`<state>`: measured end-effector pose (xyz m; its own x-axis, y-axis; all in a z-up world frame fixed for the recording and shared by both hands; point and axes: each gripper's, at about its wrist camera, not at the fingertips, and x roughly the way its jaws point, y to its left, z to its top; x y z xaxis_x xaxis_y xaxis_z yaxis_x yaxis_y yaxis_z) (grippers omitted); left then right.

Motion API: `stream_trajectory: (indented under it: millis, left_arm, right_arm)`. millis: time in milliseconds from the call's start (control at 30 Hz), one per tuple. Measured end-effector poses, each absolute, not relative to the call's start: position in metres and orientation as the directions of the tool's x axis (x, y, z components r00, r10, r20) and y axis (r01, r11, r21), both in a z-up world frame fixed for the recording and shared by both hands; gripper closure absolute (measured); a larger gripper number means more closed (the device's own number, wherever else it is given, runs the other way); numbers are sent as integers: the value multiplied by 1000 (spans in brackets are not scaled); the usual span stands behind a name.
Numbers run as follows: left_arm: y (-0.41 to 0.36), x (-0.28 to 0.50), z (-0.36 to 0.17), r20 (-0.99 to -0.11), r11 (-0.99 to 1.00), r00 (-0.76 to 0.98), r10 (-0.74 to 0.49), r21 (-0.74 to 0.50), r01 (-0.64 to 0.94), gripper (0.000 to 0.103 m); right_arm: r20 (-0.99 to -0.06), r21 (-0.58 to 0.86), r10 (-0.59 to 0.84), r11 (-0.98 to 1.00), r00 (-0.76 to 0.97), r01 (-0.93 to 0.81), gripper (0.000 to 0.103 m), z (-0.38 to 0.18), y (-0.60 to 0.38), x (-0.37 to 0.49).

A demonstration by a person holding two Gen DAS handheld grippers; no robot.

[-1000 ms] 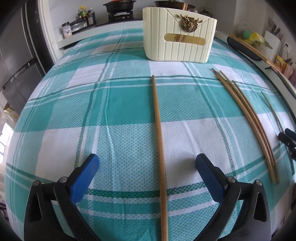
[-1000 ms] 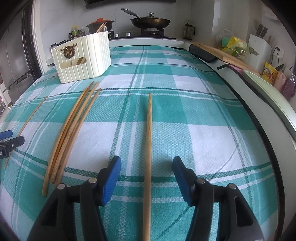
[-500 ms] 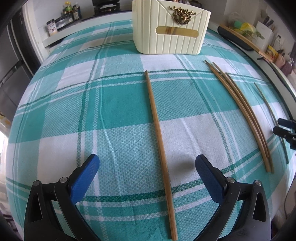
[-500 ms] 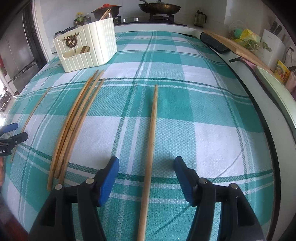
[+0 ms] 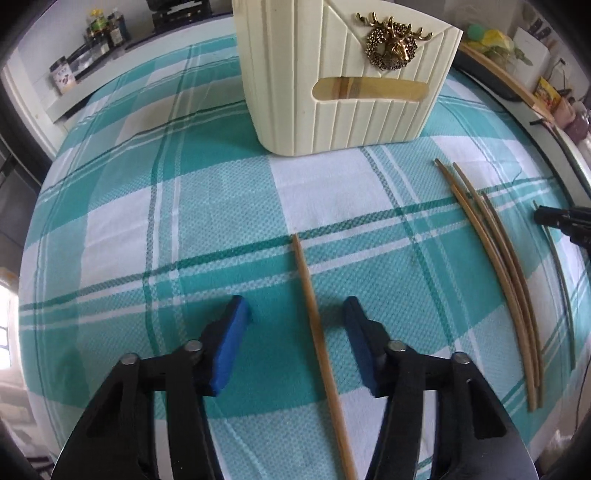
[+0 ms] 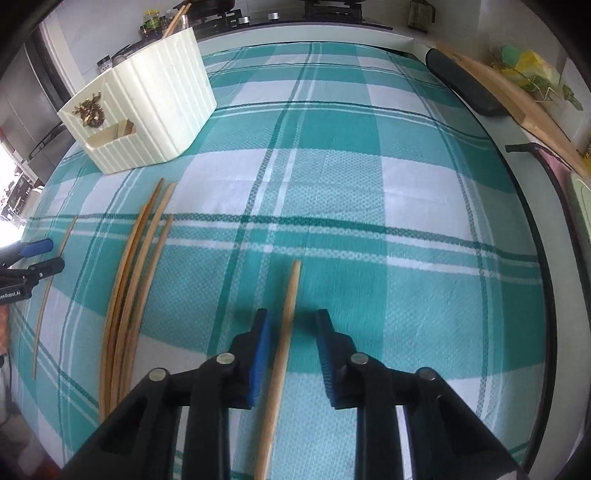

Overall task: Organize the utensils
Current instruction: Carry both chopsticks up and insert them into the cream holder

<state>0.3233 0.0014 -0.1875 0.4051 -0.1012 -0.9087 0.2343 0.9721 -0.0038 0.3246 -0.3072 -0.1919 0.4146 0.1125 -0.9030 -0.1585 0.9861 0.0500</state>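
the left gripper (image 5: 295, 314) points down at a teal and white check cloth (image 5: 155, 206). its jaws have just been closing and now sit at a middle gap, w/ 1 chopstick (image 5: 314, 325) lying between the blue pads (image 5: 231, 343). the pads don't touch it, there is cloth showing on both sides. the right gripper (image 6: 291, 332) has 1 other chopstick (image 6: 286, 325) between its blue pads (image 6: 258, 350) too. its jaws have just been closing & are now narrow, but a thin gap shows on each side of the stick, so it's not pinched. both sticks lie flat on the cloth w/ their thin tips pointing away from the cameras. between the 2 grippers lies a bunch of 4 chopsticks (image 6: 129, 280), side by side & partly touching. the cream holder box (image 5: 347, 81) stands upright at the far part of the cloth, w/ a gold deer badge (image 5: 391, 46) on its front and a slot under it. in the right view, 1 stick (image 6: 177, 18) leans out of the box top. past the cloth's right edge sit a wood board (image 6: 517, 99) and a black pad (image 6: 461, 85) on the counter. jars (image 5: 96, 33) stand on the far left shelf.
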Motion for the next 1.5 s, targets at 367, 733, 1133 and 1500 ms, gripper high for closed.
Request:
stream_trajectory:
  millis: [367,733,1133,1500]
  left_arm:
    - [26,285,-111,-798,967,555,-235,-135,217,99]
    - [38,213,-3,-587,922,712,-384,-206,327,99]
    - [59,210,34,-508,917,763,-399,-238,321,100]
    - [75,246,106,-302,931,887,-349,-222,290,100]
  right_arm:
    - [-764,177,253,967,593,-184,97,-113,-303,300]
    - [-554,138,324,944,767,-299,97,-10,-285,207]
    - [-414,62,304,950,858,-306,97,53,-272,209]
    - [-266,21,315,947,911,-322,97,110,-244,269]
